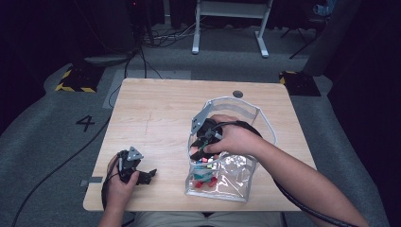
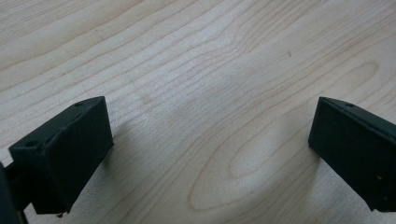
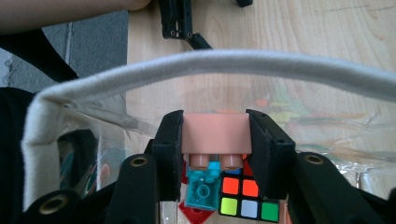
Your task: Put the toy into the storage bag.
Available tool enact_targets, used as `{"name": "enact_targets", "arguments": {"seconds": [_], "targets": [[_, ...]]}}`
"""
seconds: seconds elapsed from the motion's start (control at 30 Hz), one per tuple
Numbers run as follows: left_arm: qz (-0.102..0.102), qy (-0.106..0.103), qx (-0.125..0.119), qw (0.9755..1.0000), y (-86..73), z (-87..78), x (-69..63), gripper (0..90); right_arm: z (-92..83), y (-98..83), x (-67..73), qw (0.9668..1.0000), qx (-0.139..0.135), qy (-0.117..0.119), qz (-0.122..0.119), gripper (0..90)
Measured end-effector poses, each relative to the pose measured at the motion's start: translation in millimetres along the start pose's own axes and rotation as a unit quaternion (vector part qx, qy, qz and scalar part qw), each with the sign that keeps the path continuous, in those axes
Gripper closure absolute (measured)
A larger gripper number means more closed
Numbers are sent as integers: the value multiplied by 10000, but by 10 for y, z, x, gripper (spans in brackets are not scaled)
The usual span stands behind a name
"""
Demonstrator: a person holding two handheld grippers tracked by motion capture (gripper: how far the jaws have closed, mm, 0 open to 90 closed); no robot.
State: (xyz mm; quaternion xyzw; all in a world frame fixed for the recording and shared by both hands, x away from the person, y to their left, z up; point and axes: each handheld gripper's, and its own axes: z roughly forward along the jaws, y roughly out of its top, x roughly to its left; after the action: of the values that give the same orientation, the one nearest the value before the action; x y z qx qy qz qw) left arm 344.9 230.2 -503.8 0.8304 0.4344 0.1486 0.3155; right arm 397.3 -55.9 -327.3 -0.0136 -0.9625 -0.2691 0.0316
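Observation:
A clear plastic bag [image 1: 236, 111] with a white fabric rim [image 3: 224, 63] stands open on the wooden table [image 1: 161, 109]. My right gripper [image 1: 202, 142] reaches down into its mouth, shut on a pink toy brick [image 3: 215, 132] with its studs facing the camera. Below the brick, inside the bag, lie a teal brick [image 3: 203, 189], a colourful puzzle cube [image 3: 243, 198] and red pieces [image 1: 208, 182]. My left gripper [image 1: 147, 176] rests at the table's front left corner, held in a hand; its jaws stand wide open over bare wood [image 2: 210, 116].
The table's front edge runs just below the bag and the left hand. A dark round grommet [image 1: 238, 94] sits near the far edge. Grey carpet, cables and white desk legs [image 1: 196, 28] lie beyond the table.

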Motion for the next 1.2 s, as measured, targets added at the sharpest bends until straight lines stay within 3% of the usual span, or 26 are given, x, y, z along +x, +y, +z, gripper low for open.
{"name": "enact_targets", "arguments": {"seconds": [0.73,1.2], "targets": [[-10,1,-6,10000,0,1,-1,0,388,-144,5,9969,602,479,168,592],[-10,3,-9,10000,-1,1,-2,0,491,-190,-3,9953,725,604,203,592]]}}
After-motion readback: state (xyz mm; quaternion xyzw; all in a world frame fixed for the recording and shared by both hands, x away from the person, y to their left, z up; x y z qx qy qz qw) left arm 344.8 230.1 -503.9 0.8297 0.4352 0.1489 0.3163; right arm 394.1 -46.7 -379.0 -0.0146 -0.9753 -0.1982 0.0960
